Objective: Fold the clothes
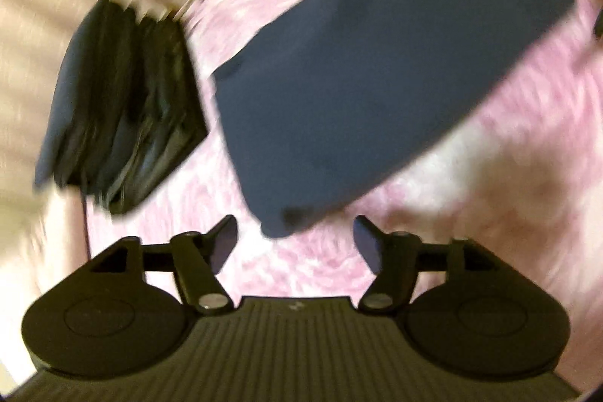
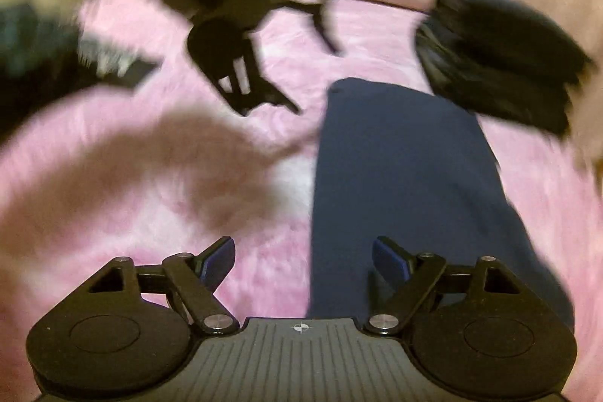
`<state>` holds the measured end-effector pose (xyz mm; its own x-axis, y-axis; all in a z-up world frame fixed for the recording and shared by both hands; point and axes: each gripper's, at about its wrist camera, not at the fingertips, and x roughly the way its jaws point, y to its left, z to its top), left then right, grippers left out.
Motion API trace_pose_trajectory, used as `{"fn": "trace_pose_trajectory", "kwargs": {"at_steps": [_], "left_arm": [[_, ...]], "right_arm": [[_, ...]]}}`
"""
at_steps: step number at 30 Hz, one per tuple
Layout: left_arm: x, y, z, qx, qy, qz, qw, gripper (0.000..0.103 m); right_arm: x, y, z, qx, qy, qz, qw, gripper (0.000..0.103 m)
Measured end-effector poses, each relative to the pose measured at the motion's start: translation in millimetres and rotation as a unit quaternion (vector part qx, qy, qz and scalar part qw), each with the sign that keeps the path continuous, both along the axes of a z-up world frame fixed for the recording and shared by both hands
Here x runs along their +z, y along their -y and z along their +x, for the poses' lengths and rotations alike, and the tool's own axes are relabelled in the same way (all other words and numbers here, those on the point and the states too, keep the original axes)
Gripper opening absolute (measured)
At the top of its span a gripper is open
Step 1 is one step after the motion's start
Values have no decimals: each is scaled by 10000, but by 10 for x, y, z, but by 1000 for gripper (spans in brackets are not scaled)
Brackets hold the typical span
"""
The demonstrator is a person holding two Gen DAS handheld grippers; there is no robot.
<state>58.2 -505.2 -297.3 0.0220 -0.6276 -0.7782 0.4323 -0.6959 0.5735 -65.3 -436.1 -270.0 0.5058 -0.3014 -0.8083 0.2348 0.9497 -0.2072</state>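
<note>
Currently both frames are motion-blurred. Left gripper (image 1: 296, 243) has its jaws spread wide, nothing between them; the folded navy garment (image 1: 369, 70) lies flat on the pink fluffy blanket (image 1: 508, 194) just ahead of its fingertips, nearest corner close to the gap. A stack of dark folded clothes (image 1: 120, 108) sits ahead-left. Right gripper (image 2: 303, 262) is likewise spread and empty, with the navy garment (image 2: 407, 183) running ahead from under its right finger, stack (image 2: 501, 63) ahead-right, left gripper (image 2: 316, 70) ahead-left.
</note>
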Motion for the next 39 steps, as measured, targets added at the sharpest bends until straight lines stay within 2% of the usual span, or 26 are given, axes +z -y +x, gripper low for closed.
{"fn": "trace_pose_trajectory", "kwargs": {"at_steps": [1,2,3,4,5,6,7,9,14,16,17,18,20,21,22,24,27,28,30,31,36,39], "left_arm": [[-56,-38,-26,-232,104,-53,9997,67],[-103,-44,-37,-374,172,-121,9991,67],[-149,-47,-45,-508,236,-191,9982,69],[-194,-51,-54,-642,299,-261,9971,69],[-240,-54,-62,-776,363,-331,9958,70],[-286,-57,-71,-909,426,-401,9941,72],[-331,-60,-80,-1043,490,-471,9922,73],[-423,-66,-97,-1308,616,-610,9876,74],[-608,-22,-150,-1956,934,-864,9724,74],[-655,25,-164,-2015,1020,-853,9704,73],[-678,49,-171,-2040,1062,-847,9695,59],[-673,100,-184,-1942,1019,-734,9729,45],[-633,155,-229,-1730,930,-511,9792,36],[-586,171,-238,-1611,861,-451,9821,33],[-536,186,-245,-1491,789,-396,9849,32],[-435,216,-260,-1249,644,-287,9897,30],[-257,243,-305,-836,373,-16,9958,29],[-195,237,-317,-677,276,85,9973,29],[-76,117,-358,-462,206,208,9985,29],[-14,51,-382,-349,164,285,9989,29],[288,-498,-824,430,-168,668,9967,29],[393,-949,-1300,884,-396,889,9913,29]], "right_arm": [[-94,-18,52,56,-201,-203,9996,66],[-187,5,79,74,-425,-416,9982,62],[-245,66,52,89,-578,-636,9963,47],[-290,136,7,103,-701,-855,9938,38],[-291,202,-44,118,-730,-925,9930,38],[-277,266,-96,135,-726,-943,9928,32],[-223,318,-156,141,-684,-882,9936,19],[-87,395,-268,104,-593,-697,9958,15],[215,491,-500,-200,-497,-397,9978,15],[261,479,-553,-225,-542,-344,9977,15],[254,446,-568,-187,-572,-394,9974,15],[243,403,-580,-135,-600,-477,9970,17],[195,276,-550,-28,-650,-783,9948,49],[159,227,-530,53,-639,-915,9937,73],[118,185,-508,144,-616,-1037,9926,74],[38,101,-466,326,-568,-1278,9896,74],[-218,124,-391,635,-904,-1707,9791,71],[-284,169,-416,721,-1059,-1788,9755,47],[-252,255,-557,843,-1059,-1654,9769,29],[-178,261,-658,946,-1044,-1607,9769,24],[219,226,-1279,1695,-1139,-1263,9707,22],[314,133,-1725,2485,-1339,-1171,9522,22]]}}
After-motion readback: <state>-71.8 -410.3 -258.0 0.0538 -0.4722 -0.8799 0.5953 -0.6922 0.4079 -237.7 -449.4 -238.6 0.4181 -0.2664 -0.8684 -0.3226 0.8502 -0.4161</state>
